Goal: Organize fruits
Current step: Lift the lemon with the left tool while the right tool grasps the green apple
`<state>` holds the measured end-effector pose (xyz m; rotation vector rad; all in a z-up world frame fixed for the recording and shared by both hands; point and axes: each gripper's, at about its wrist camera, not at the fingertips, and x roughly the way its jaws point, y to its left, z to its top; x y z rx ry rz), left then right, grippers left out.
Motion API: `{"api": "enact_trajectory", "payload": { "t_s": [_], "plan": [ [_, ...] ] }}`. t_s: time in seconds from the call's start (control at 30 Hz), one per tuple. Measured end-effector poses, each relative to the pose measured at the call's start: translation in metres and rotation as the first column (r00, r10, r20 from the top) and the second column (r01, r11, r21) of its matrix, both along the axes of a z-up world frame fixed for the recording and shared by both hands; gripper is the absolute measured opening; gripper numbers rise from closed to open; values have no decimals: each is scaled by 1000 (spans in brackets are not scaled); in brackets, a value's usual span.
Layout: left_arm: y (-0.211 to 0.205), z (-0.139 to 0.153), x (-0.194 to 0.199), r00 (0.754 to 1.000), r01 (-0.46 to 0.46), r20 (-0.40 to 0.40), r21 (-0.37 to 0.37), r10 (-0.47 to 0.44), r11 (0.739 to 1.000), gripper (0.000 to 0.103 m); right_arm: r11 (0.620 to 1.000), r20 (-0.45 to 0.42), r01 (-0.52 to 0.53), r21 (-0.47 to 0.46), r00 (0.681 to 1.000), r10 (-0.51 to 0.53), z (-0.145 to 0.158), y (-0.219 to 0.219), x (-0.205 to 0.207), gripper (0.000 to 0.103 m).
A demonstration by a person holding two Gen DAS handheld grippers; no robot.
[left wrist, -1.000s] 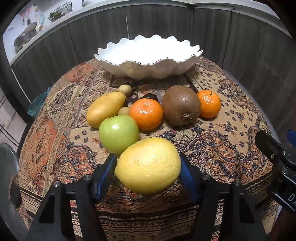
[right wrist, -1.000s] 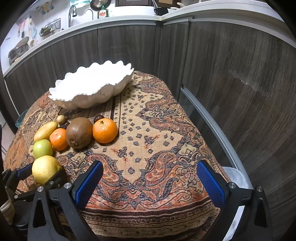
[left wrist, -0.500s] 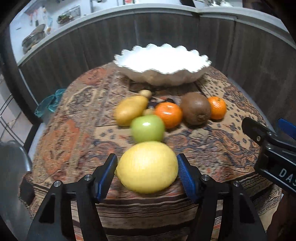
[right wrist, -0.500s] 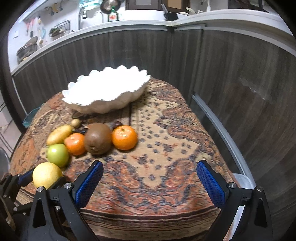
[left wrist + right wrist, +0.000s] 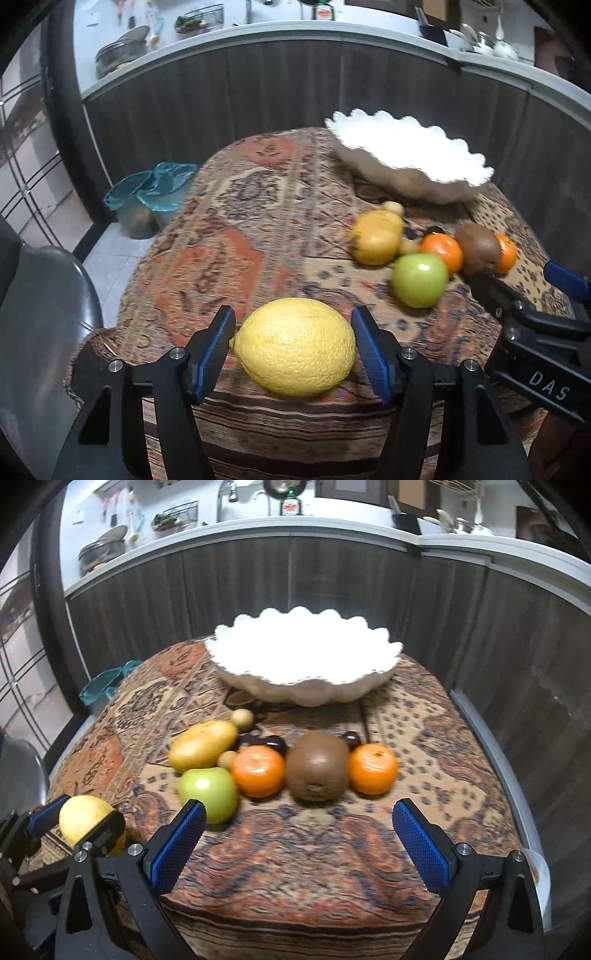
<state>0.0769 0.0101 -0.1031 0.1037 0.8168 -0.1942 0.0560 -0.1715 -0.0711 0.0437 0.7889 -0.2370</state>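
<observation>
While the left gripper (image 5: 293, 349) clamps the lemon (image 5: 294, 346) crosswise, the bowl (image 5: 406, 158) lies ahead-right (right gripper (image 5: 293, 843), jaws spread and empty, faces it squarely).

On my desk (image 5: 332, 849) the bowl (image 5: 303, 664) sits at the back. Before it runs a row: mango (image 5: 203, 744) leftmost, then mandarin (image 5: 258, 771), kiwi (image 5: 317, 768), second mandarin (image 5: 373, 770). The apple (image 5: 208, 794) lies nearer me, the lemon (image 5: 295, 347) between my left tongs (image 5: 293, 350).
</observation>
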Motion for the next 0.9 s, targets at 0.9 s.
{"api": "enact_trajectory", "payload": {
  "t_s": [0.9],
  "plan": [
    [28,-14,8,999,-27,43,2,27,1000,64,989,-122,-78,123,988,93,-50,42,51,72]
  ]
}}
